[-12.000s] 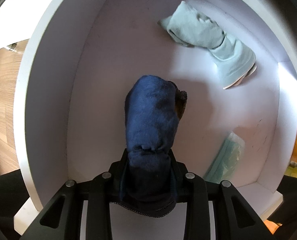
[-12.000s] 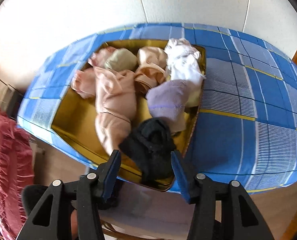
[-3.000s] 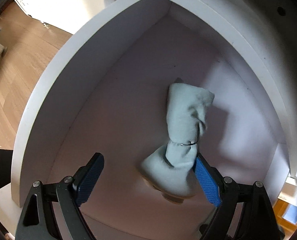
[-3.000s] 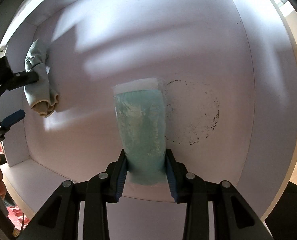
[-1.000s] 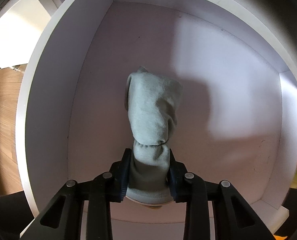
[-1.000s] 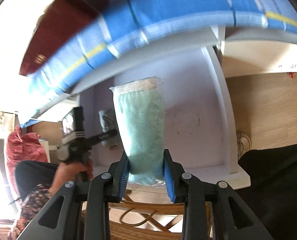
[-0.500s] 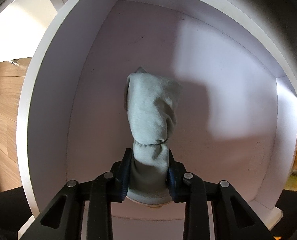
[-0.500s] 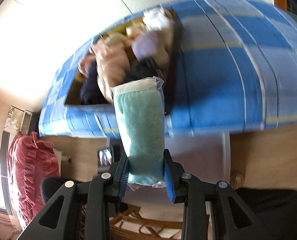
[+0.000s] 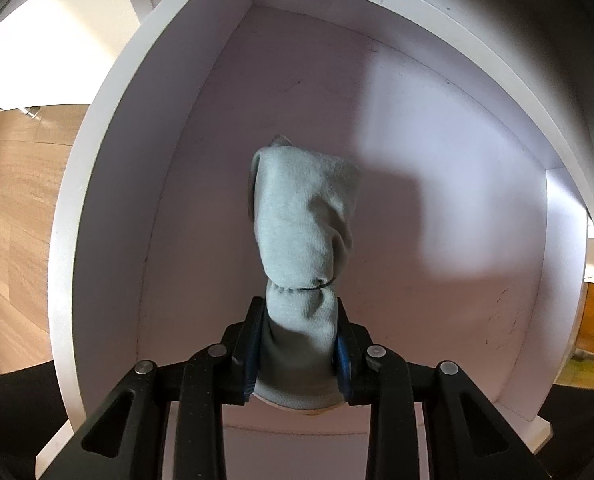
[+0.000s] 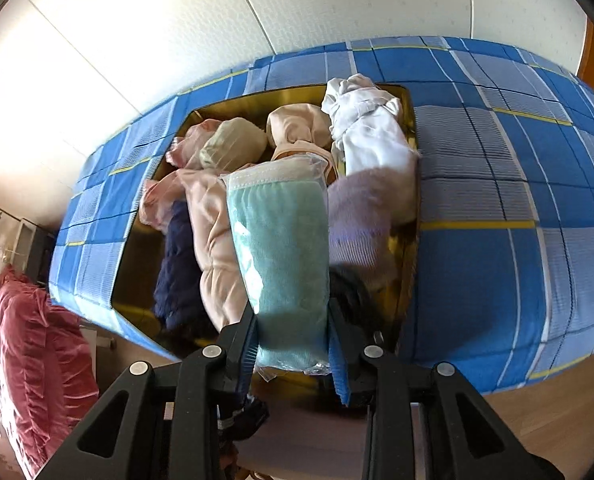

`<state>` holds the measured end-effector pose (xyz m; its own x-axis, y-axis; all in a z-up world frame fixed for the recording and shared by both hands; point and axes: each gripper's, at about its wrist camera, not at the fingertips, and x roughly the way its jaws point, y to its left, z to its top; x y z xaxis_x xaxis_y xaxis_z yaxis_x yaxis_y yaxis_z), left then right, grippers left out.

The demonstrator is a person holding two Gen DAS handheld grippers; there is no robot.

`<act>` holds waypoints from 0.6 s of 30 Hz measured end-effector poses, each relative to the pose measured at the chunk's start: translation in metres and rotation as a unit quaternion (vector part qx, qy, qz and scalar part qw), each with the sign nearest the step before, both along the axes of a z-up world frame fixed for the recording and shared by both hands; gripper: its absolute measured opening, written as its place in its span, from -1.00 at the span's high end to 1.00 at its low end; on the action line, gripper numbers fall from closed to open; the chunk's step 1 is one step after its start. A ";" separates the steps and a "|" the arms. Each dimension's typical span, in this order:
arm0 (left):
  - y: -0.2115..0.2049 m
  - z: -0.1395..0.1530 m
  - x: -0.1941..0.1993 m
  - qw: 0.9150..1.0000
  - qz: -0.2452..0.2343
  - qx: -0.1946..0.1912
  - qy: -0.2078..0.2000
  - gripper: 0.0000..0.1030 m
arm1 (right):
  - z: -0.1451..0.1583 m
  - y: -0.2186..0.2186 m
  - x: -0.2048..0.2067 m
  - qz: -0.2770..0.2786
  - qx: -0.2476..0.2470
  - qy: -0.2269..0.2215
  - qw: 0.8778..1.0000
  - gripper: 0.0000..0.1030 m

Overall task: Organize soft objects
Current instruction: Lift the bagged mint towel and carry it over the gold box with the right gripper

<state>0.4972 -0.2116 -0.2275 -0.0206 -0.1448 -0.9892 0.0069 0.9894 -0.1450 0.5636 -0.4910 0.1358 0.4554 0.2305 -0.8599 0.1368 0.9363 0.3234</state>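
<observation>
Inside the white shelf compartment (image 9: 109,184), the left gripper (image 9: 299,344) pointed down at the compartment's floor, its jaws clenched on a rolled grey-green sock (image 9: 303,232) that stood out from the fingers over the middle of that floor. Above the gold tray (image 10: 411,128) on the blue checked cloth (image 10: 517,208), the right gripper (image 10: 293,340) gripped a bagged teal cloth (image 10: 283,248) tightly between both pads. Within the tray lay a pink garment (image 10: 213,236), a white bundle (image 10: 371,136), a lilac sock (image 10: 357,216), a navy sock (image 10: 177,268) and a black sock (image 10: 349,288). Left of the tray hung red fabric (image 10: 33,352).
</observation>
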 end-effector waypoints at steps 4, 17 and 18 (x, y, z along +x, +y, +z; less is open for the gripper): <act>0.005 0.006 0.003 1.000 0.003 -0.002 0.002 0.40 | -0.010 0.008 0.018 -0.003 -0.009 0.010 1.000 0.40; 0.007 0.013 0.009 1.000 -0.003 0.004 -0.002 0.40 | -0.051 0.032 0.052 -0.004 -0.066 0.010 0.998 0.40; 0.005 0.009 0.006 1.000 -0.002 0.004 -0.002 0.40 | -0.054 0.032 0.053 -0.007 -0.065 0.009 0.998 0.40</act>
<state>0.5035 -0.2062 -0.2182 -0.0174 -0.1370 -0.9904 0.0124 0.9905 -0.1373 0.6165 -0.4589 0.0820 0.4413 0.1115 -0.8904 0.1541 0.9681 0.1976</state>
